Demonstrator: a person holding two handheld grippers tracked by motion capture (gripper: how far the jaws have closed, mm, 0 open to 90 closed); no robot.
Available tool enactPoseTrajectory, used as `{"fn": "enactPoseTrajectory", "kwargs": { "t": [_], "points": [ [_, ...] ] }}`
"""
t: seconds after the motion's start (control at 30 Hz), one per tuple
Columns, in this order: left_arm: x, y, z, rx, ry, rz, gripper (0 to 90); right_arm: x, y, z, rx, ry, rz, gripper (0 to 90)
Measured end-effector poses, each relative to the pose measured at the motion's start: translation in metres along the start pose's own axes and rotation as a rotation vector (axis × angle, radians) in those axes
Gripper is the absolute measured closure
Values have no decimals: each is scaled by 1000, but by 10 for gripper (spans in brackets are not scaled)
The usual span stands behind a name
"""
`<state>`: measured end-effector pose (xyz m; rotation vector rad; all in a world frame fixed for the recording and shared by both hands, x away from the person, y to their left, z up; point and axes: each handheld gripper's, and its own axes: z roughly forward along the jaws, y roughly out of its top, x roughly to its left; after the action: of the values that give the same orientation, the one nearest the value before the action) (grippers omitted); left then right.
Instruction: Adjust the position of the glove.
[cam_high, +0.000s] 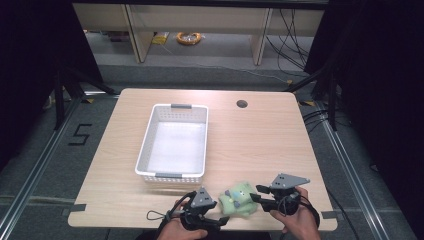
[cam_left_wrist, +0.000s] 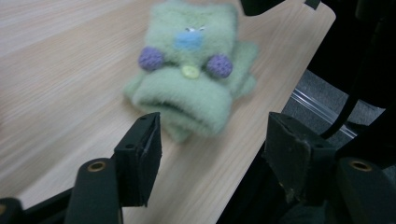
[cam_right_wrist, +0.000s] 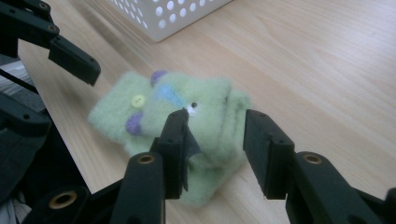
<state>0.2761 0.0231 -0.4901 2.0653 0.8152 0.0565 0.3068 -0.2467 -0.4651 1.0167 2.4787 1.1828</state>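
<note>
Far left of the table (cam_high: 125, 200) is bare wood. Next right, the white perforated basket (cam_high: 172, 142) sits left of centre with nothing in it, well apart from your hands; the right gripper view catches its corner (cam_right_wrist: 163, 14) behind the toy.

Your left gripper (cam_high: 215, 220) is at the near edge, just left of the green plush toy (cam_high: 237, 199). In the left gripper view its 2 jaws stand apart and bare, and the toy (cam_left_wrist: 191, 79) lies just ahead of them, not between the pads. So left is open, holding nothing.

The toy lies flat on the table near the front edge, between your 2 grippers, with 2 purple knobs, a blue patch and a yellow button on it. It's a bit blurred in the left gripper view.

Your right gripper (cam_high: 255, 192) comes in from the toy's right side. In the right gripper view its jaws straddle the near end of the toy (cam_right_wrist: 182, 116), with a gap visible beside the right-hand pad. Can't tell if the other pad touches. Reads as open around the toy, not clamped.
</note>
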Motion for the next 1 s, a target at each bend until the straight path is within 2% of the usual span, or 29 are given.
{"fn": "enactPoseTrajectory", "kwargs": {
  "t": [0.07,0.1,0.13,0.17,0.2,0.23,0.4,0.43,0.47,0.5,0.53,0.57,0.6,0.63,0.67,0.77,0.83,0.87,0.9,0.97,1.0],
  "points": [
    [0,3,6,19,15,31,389,-4,-2,5,10,15,33,590],
    [-1,3,10,23,15,14,395,-6,-3,9,16,37,40,591],
    [2,4,10,58,19,67,409,-4,-4,11,26,48,68,594],
    [1,4,13,51,26,55,418,-6,-5,14,29,56,39,597],
    [2,3,14,65,39,58,425,-7,-5,16,44,65,39,606],
    [3,3,16,56,42,30,444,-6,-6,17,48,60,44,628],
    [6,3,18,30,87,87,592,-3,-8,19,72,67,0,737],
    [7,3,18,30,84,88,629,-3,-8,18,79,80,-8,769],
    [8,2,18,37,79,65,669,-4,-7,18,78,82,-15,787],
    [8,1,19,32,57,57,720,-5,-7,17,84,86,-15,803],
    [8,1,18,44,69,68,774,-5,-7,17,76,87,-15,814],
    [8,2,17,33,53,82,806,-5,-6,16,75,81,-22,821],
    [7,3,18,26,56,77,826,-4,-5,15,82,78,-15,827],
    [8,4,15,34,53,93,834,-2,-5,14,74,80,-7,831],
    [8,6,14,21,55,95,840,-3,-4,13,61,74,-30,833],
    [8,12,10,-7,41,68,847,-1,0,6,39,73,-42,836],
    [10,18,5,-27,34,71,848,4,2,-2,24,55,-39,837],
    [13,22,3,-29,31,80,848,6,3,-5,23,61,-31,837],
    [14,23,3,-46,27,59,848,9,3,-9,18,54,-30,837],
    [19,24,2,-32,7,24,848,13,1,-12,6,64,-21,837],
    [20,23,3,-29,-2,21,847,16,0,-13,23,64,5,837]
  ]
}}
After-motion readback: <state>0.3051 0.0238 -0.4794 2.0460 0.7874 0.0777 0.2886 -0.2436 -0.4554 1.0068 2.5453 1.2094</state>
